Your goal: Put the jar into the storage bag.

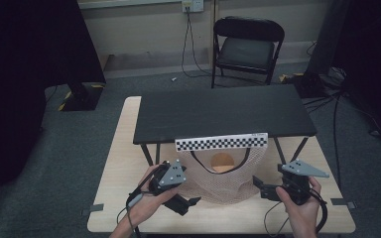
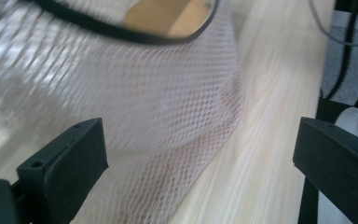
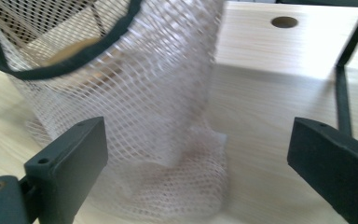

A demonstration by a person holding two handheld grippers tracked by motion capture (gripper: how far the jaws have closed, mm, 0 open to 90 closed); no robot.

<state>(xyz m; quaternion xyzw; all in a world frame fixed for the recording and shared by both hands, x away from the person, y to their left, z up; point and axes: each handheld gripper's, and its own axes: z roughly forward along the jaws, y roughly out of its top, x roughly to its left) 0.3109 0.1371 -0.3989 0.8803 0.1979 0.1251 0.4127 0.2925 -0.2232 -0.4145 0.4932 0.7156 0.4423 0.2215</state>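
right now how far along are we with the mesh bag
Done: mesh bag stands on the table with its mouth open, something orange inside. In hand: left gripper and right gripper flank it, both open, gripping nothing. Left: taking hold of the bag.

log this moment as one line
left gripper: open, at mesh bag | right gripper: open, at bag | bag: on table, unheld

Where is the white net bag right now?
In the high view, the white net bag sits on the light wooden table, between the left gripper and the right gripper, just below the checkered strip.
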